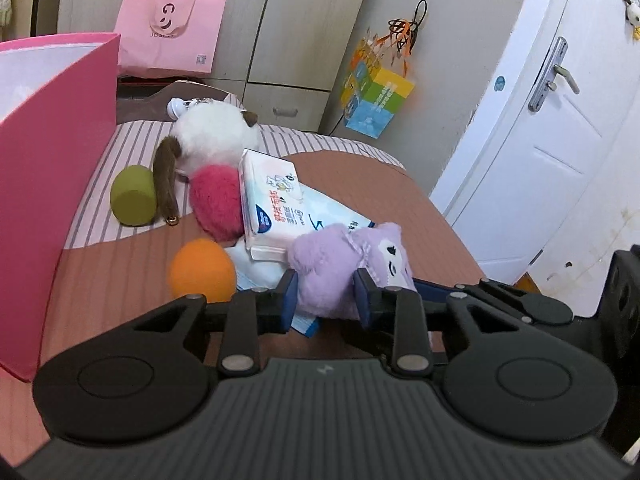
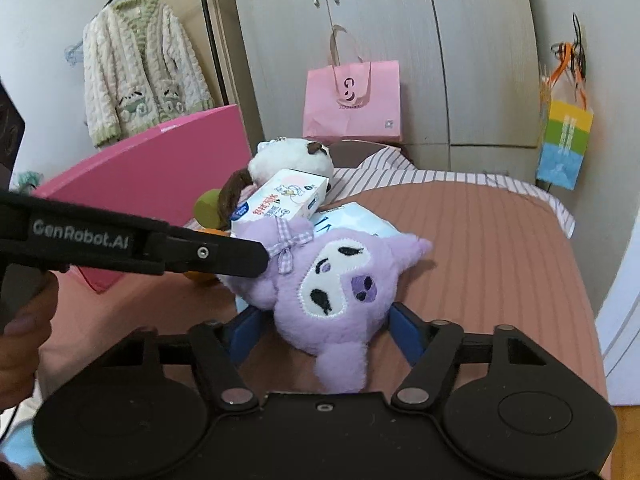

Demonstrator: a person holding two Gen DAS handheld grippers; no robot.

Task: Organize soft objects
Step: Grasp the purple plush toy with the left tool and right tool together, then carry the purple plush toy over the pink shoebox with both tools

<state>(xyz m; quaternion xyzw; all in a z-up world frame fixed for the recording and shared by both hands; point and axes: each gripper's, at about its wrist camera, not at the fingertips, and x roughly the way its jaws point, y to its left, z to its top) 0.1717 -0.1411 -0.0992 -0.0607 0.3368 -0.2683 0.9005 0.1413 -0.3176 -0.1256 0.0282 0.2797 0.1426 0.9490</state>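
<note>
Left gripper: clamped on the purple plush's body.
Right gripper: wide, straddling its head.
Advice: lift clear of tissue pack, toward pink box.

Pink box: cut by left edge, left wrist view.
Orange ball: mostly hidden behind left tool, right view.
Green cylinder: partly behind brown plush ear.
Flat blue-white pack: part under tissue pack and purple plush.
Pack print: too small to read.
</note>
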